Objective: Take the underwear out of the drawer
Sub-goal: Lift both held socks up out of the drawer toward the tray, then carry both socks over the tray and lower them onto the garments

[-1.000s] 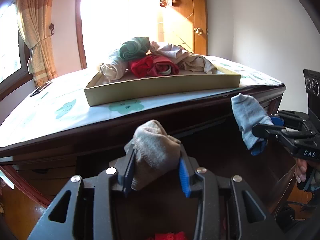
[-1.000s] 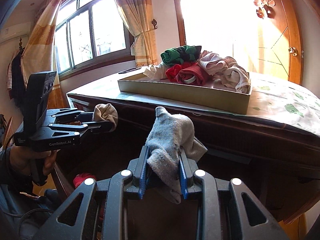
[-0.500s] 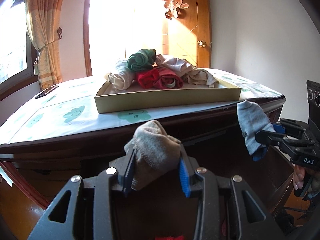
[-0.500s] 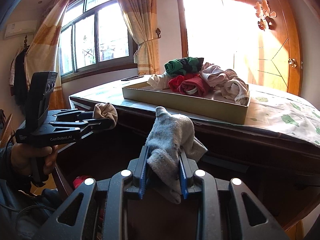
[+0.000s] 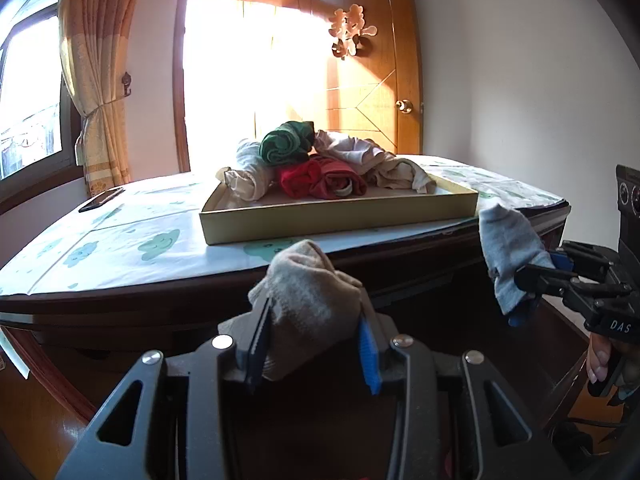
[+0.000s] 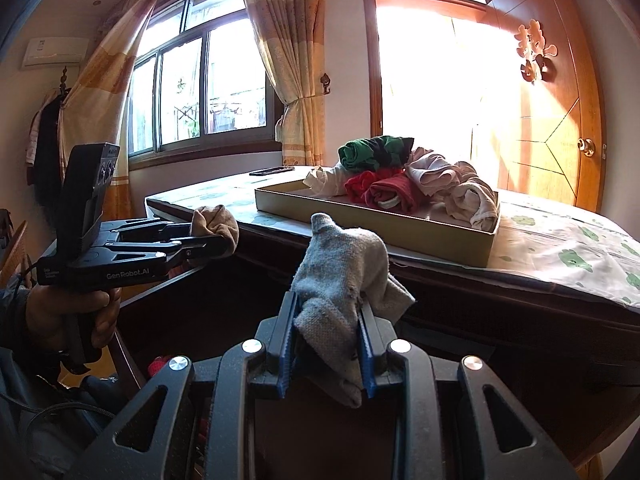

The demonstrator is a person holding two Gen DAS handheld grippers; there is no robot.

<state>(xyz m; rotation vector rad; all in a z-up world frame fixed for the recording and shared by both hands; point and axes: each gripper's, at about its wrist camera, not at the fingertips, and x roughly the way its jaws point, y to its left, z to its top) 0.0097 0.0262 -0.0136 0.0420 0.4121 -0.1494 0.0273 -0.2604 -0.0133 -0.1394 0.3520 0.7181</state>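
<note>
My left gripper (image 5: 312,340) is shut on a beige-brown rolled garment (image 5: 308,288), held in front of the dark wooden dresser's edge; it also shows in the right wrist view (image 6: 214,226). My right gripper (image 6: 325,344) is shut on a grey rolled garment (image 6: 340,268), also seen at the right of the left wrist view (image 5: 506,248). A shallow tan tray (image 5: 340,216) on the dresser top holds green, red, white and beige rolled underwear (image 5: 316,160). The open drawer lies dark below both grippers; a red item (image 6: 158,364) shows inside.
The dresser top has a white cloth with green prints (image 5: 120,240) and a dark phone (image 5: 100,199) at its far left. A curtained window (image 6: 208,88) is on the left, a wooden door (image 6: 556,120) behind.
Both grippers have risen with their garments, so the dresser top and tray sit lower in view. Their grips have not changed.
</note>
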